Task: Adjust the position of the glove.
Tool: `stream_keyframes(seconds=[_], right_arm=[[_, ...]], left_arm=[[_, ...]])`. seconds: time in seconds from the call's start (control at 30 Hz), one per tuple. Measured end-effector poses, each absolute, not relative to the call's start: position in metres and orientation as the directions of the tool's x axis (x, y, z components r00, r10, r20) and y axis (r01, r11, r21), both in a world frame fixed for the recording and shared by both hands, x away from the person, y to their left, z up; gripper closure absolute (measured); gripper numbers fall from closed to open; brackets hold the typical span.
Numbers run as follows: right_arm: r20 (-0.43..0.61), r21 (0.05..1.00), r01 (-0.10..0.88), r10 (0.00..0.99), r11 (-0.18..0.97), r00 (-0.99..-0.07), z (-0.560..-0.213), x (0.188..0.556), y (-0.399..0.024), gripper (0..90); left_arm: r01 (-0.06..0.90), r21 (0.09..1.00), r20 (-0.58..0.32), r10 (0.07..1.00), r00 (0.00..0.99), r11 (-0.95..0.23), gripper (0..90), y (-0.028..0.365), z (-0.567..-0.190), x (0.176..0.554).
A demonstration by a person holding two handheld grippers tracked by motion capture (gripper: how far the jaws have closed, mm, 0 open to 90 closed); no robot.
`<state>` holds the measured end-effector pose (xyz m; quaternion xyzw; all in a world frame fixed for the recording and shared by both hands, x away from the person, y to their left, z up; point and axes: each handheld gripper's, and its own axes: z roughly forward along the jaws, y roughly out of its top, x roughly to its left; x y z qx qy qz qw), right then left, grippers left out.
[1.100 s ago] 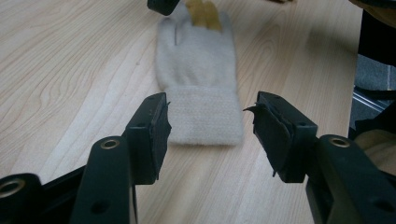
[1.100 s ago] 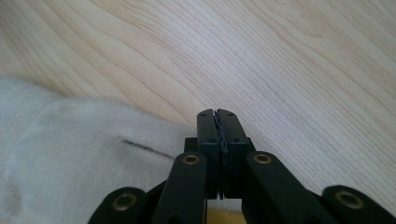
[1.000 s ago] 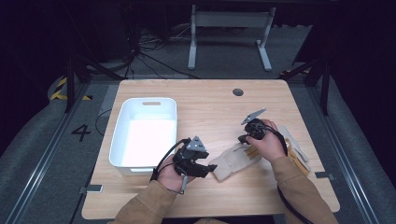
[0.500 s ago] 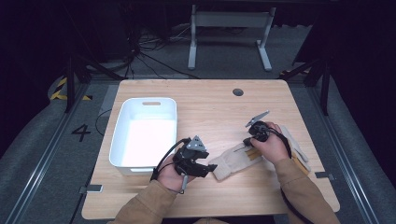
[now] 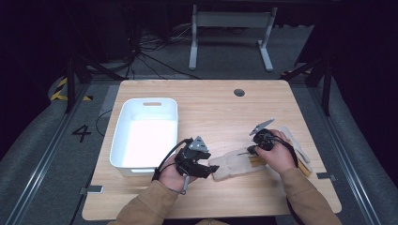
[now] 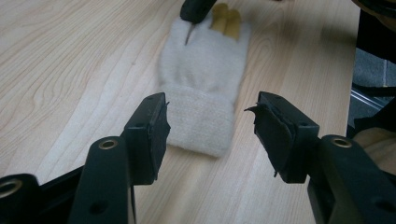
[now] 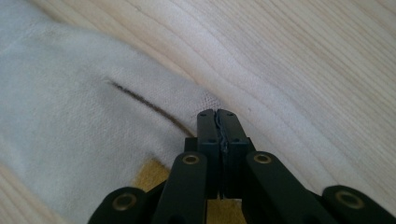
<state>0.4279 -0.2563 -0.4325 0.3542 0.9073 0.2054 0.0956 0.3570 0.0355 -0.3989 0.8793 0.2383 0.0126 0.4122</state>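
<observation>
my left claw (image 6: 210, 135) gapes at the glove (image 6: 203, 79) cuff; right claw (image 7: 218, 128) pinched closed on its fingers—may slip, bunching fabric.

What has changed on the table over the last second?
The right gripper, jaws shut, slid toward the person and down onto the finger end of the cream glove. The left gripper stayed open at the glove's cuff, and the white bin stayed put.
</observation>
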Motion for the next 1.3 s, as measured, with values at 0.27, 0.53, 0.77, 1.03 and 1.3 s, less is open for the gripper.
stream_keyframes(seconds=[0.27,0.53,0.77,1.03,1.3], right_arm=[[-0.008,0.446,0.611,0.686,0.654,-0.727,-0.433,0.414,-0.265,89.9],[-0.007,0.462,0.612,0.693,0.642,-0.721,-0.427,0.406,-0.270,89.5],[-0.005,0.511,0.607,0.709,0.608,-0.706,-0.408,0.400,-0.281,86.7],[-0.017,0.531,0.628,0.749,0.568,-0.663,-0.393,0.400,-0.296,83.3],[-0.019,0.522,0.682,0.807,0.512,-0.590,-0.388,0.405,-0.321,78.0]], left_arm=[[0.402,0.733,-0.172,0.422,0.890,-0.549,44.7,0.034,-0.396,0.359],[0.389,0.728,-0.170,0.402,0.900,-0.565,44.4,0.031,-0.392,0.360],[0.379,0.732,-0.163,0.395,0.904,-0.566,44.4,0.037,-0.386,0.358],[0.352,0.721,-0.130,0.382,0.915,-0.597,44.1,0.042,-0.387,0.351],[0.344,0.720,-0.113,0.386,0.915,-0.603,44.0,0.050,-0.390,0.349]])
